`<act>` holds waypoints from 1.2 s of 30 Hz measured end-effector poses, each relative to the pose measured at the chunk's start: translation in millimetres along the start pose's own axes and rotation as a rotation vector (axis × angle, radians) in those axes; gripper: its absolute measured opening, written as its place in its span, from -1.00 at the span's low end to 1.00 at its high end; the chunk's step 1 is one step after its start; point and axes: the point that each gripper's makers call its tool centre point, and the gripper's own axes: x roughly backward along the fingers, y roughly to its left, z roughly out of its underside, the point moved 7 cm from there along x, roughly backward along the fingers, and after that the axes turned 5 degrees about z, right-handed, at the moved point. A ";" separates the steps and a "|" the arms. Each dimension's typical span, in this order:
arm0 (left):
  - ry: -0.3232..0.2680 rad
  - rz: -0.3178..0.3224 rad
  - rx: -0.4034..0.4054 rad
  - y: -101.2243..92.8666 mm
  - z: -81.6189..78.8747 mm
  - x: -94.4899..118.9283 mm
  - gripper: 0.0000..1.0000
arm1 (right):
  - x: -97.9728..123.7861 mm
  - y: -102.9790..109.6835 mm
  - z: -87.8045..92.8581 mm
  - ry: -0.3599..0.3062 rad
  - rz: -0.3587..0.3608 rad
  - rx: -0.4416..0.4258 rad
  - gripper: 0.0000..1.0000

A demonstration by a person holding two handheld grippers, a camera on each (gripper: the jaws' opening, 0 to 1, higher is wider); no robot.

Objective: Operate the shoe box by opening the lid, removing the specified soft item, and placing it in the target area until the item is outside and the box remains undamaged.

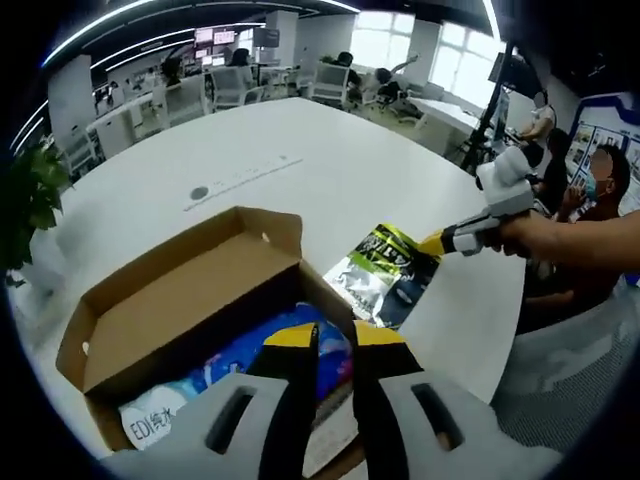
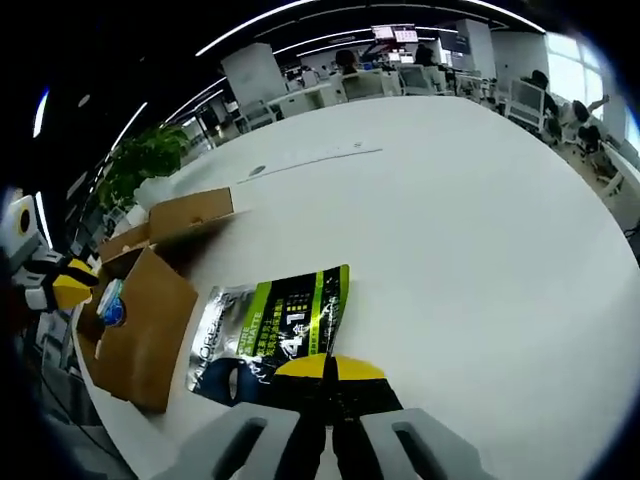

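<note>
The shoe box sits on the white table with its lid folded back, so the inside is easy to reach. A blue and white soft pack lies in the box. In the right gripper view the box is lying near the table's edge.

The green and silver pouch is the soft item that is out. It lies flat on the table just beside the box, outside its walls. The right gripper has its two yellow tips pressed together on the near edge of the pouch, pinching it. I think it holds the edge so the pouch can be slid or laid down in its spot. In the left gripper view the pouch is next to the box corner.

The left gripper hangs over the open box. Its tips are close with a thin gap, holding nothing. It may be waiting there to keep the box from sliding.
</note>
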 end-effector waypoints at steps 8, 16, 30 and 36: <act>-0.002 -0.051 0.043 26.5 21.5 22.1 -0.78 | -2.4 2.1 -5.9 -0.015 0.034 -0.020 -1.00; -0.011 -0.103 0.073 57.1 40.1 49.0 -0.75 | -10.9 7.7 -10.2 -0.013 0.052 -0.032 -1.00; 0.037 -0.166 0.020 105.8 71.2 90.8 -0.59 | -19.0 12.1 -15.4 -0.023 0.101 -0.066 -1.00; 0.060 -0.124 -0.036 116.6 76.2 97.4 -0.43 | -21.5 12.9 -13.5 -0.018 0.119 -0.068 -1.00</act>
